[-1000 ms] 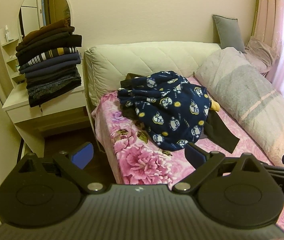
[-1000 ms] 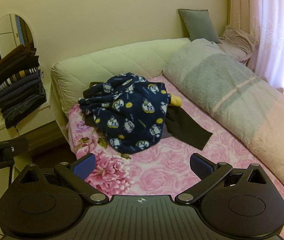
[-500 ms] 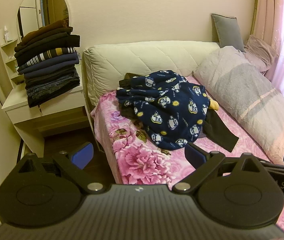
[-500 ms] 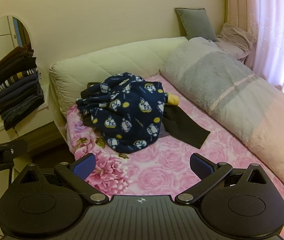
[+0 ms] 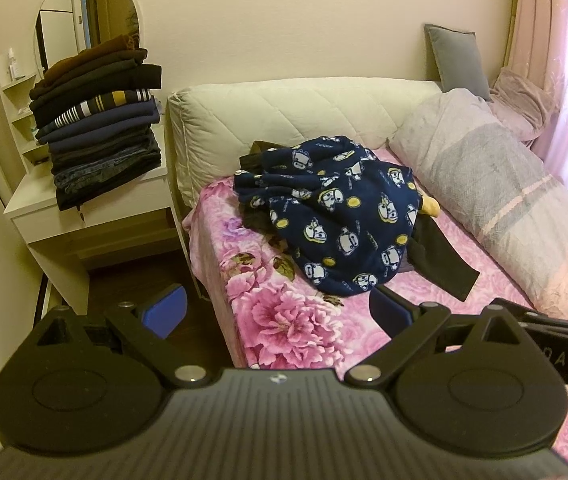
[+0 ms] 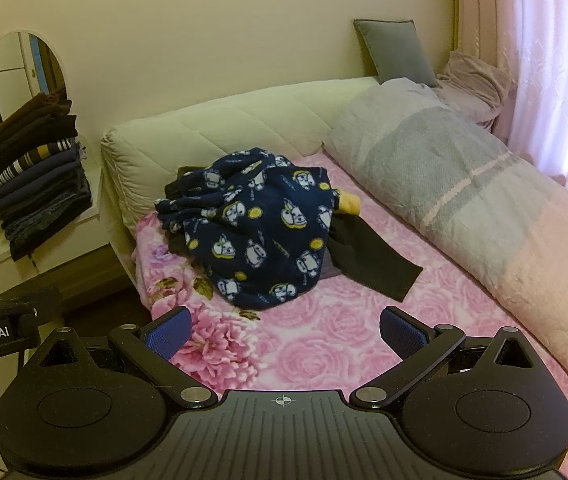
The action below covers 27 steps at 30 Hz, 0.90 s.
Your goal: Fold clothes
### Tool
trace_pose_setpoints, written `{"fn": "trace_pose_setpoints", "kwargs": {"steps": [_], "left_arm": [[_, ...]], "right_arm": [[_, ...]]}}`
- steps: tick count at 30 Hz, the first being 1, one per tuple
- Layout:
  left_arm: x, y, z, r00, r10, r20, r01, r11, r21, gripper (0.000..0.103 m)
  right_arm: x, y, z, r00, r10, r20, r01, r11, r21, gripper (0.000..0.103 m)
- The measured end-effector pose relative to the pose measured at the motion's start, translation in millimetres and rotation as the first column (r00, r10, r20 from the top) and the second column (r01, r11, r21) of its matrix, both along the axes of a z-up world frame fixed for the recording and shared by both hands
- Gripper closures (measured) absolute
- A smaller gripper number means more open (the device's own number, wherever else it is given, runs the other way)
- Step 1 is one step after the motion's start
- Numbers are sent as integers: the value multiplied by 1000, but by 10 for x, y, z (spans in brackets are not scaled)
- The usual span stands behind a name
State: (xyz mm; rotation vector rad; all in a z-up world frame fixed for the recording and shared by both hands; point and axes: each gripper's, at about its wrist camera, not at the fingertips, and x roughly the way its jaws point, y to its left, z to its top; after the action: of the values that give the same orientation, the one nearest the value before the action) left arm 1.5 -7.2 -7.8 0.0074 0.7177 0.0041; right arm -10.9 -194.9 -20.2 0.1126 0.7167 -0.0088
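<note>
Both my left tool [image 5: 277,312] and right tool [image 6: 285,330] hover with fingers apart, near the blue pajamas [image 6: 256,236] heaped on the bed [image 6: 323,336].

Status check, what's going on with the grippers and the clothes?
Left gripper open, empty. Right gripper open, empty. Navy cartoon fleece heaped unfolded on bed, over black garment. Nothing blocking.
</note>
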Motion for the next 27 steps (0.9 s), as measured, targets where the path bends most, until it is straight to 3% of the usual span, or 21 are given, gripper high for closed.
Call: {"fn": "trace_pose_setpoints", "kwargs": {"steps": [27], "left_arm": [[-108, 46, 34, 1000, -18, 10, 18, 1000, 9, 6]], "right_arm": [[-88, -11, 57, 1000, -9, 23, 9, 1000, -2, 0]]}}
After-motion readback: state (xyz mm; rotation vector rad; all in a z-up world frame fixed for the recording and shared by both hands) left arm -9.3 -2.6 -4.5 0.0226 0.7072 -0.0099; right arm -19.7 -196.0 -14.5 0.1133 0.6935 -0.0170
